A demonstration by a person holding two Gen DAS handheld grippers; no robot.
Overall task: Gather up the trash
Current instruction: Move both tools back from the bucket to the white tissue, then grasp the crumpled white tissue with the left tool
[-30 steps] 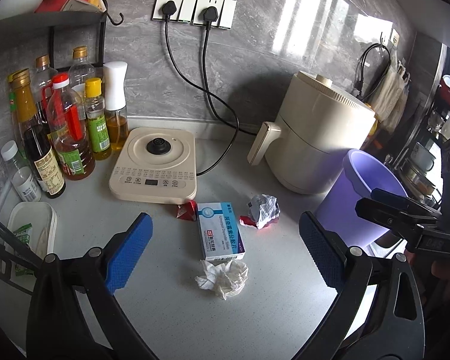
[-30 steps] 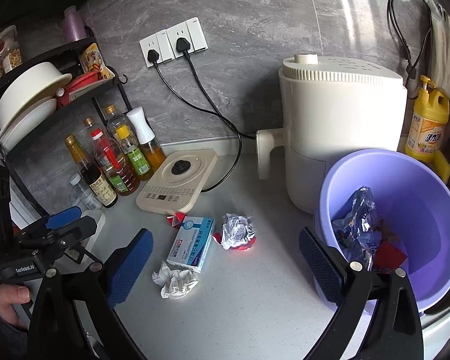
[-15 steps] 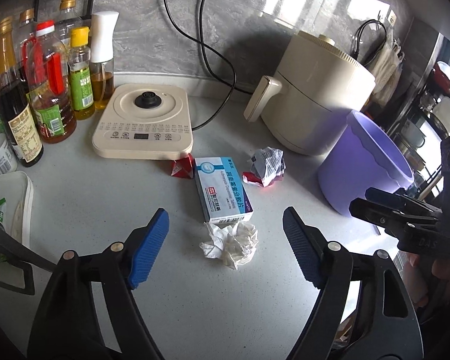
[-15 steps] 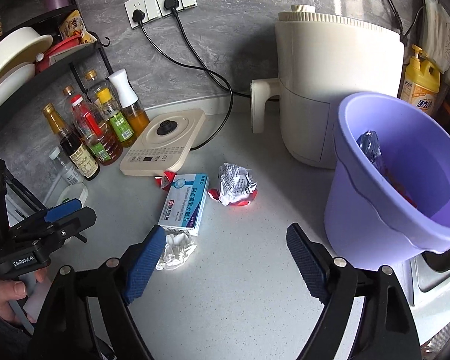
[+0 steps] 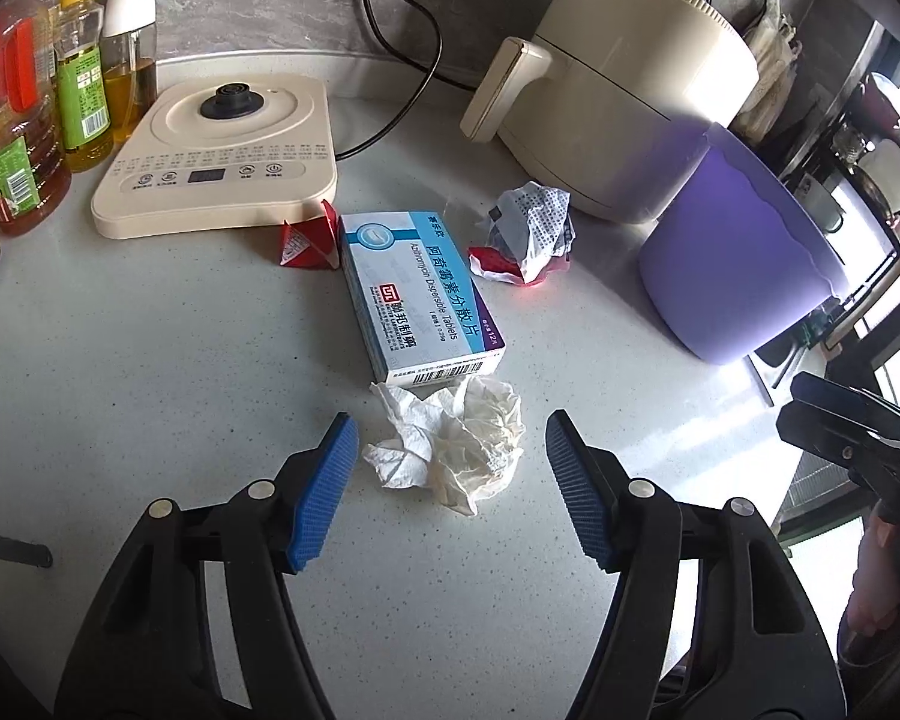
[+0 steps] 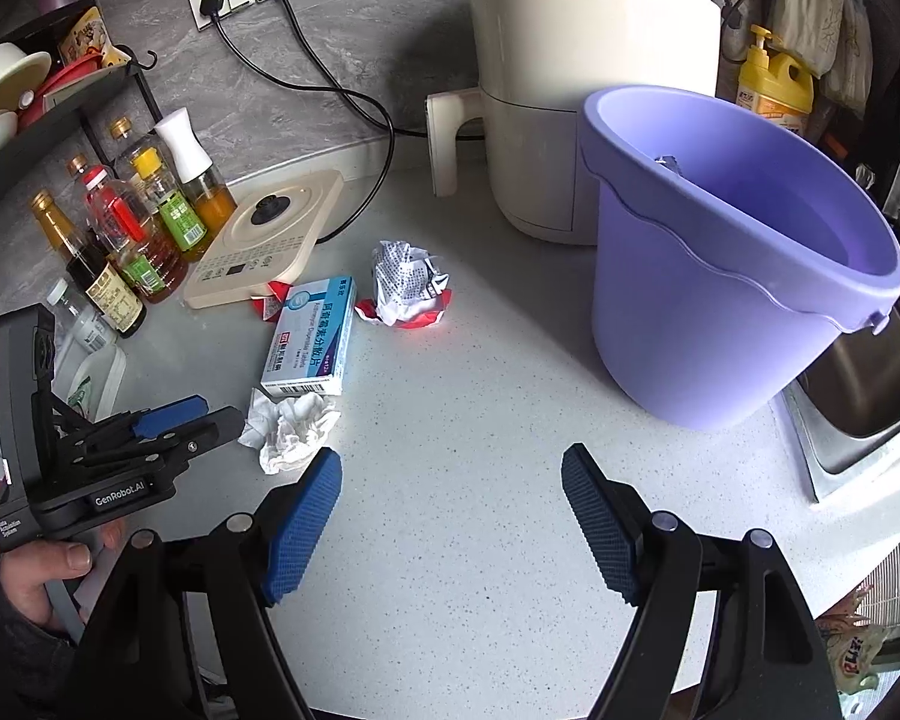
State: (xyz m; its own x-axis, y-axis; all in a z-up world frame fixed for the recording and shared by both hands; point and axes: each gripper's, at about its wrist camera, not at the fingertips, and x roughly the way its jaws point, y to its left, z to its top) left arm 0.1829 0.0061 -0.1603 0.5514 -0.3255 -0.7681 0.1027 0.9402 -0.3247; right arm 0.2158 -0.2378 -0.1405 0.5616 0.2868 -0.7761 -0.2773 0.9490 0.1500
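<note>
White and soft, the crumpled tissue [image 5: 450, 438] lies on the speckled worktop [image 5: 150, 360], touching the near end of the tablet box [image 5: 417, 294]. Your left gripper [image 5: 447, 480] is closing around it, jaws to either side but the pads not yet on the paper. It looks nearly weightless and will squash flat, so take it across the thick middle of the wad, not a loose corner that could tear or slip free. Keep the tips clear of the tablet box, or you may drag it along.

Your right gripper [image 6: 450, 516] is narrowing too, over bare worktop with nothing between its jaws. The purple bucket [image 6: 720, 276] stands to the right, near the air fryer [image 6: 570, 90]. A foil wrapper [image 5: 528, 228] and a small red packet [image 5: 306, 240] also wait; both should be light, the foil springy and slick.
</note>
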